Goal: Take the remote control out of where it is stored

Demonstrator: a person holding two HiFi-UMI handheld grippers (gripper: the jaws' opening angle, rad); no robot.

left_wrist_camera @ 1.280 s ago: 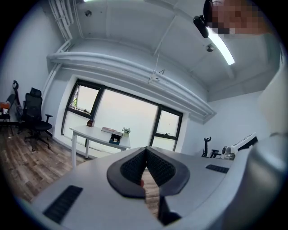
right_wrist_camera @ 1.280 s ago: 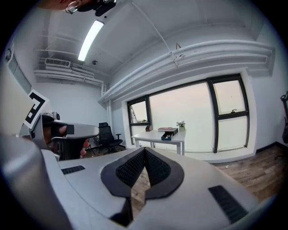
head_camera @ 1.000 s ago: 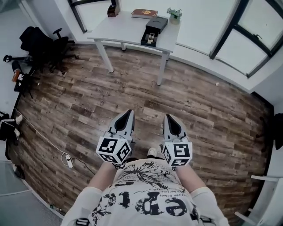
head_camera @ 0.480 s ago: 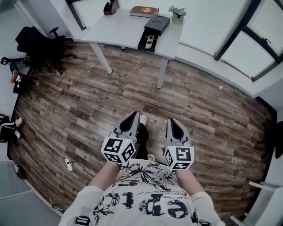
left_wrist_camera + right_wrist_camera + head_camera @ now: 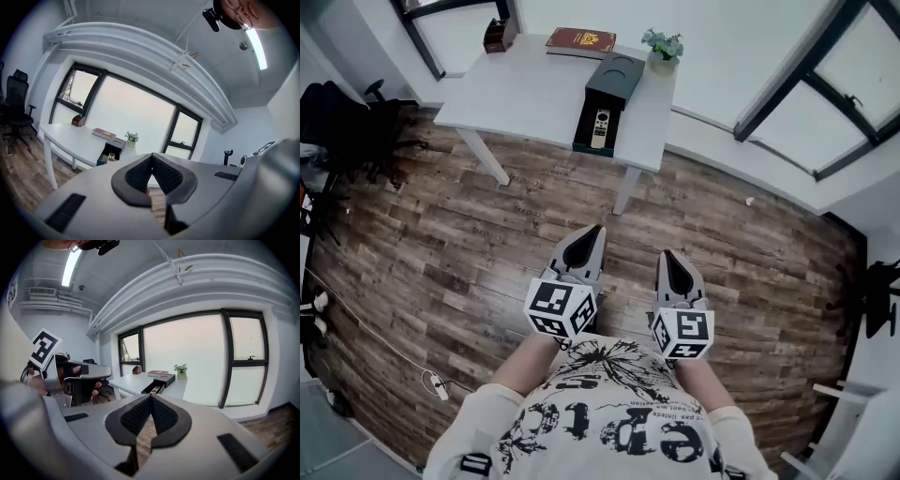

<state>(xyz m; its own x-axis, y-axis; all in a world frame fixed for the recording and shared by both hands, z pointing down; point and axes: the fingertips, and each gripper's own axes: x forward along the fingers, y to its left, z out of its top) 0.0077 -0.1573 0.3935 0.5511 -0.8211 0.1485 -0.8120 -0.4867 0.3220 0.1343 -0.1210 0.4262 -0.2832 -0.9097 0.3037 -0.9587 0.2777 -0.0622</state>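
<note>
A pale remote control [image 5: 600, 128] lies in the open tray of a black box [image 5: 607, 97] near the front edge of a white table [image 5: 525, 89]. The same remote [image 5: 155, 388] and the black box [image 5: 109, 152] show small and far in both gripper views. My left gripper [image 5: 594, 231] and right gripper [image 5: 667, 254] are held side by side over the wooden floor, well short of the table. Both have their jaws shut with nothing between them.
On the table stand a small potted plant [image 5: 662, 45], a brown book [image 5: 581, 40] and a dark holder [image 5: 495, 35]. Black office chairs [image 5: 352, 127] stand at the left. Large windows [image 5: 825, 84] line the far wall. A power strip [image 5: 434, 383] lies on the floor.
The table with the black box has come nearer and lower in the head view as the person walks toward it. Both grippers stay shut and side by side.
</note>
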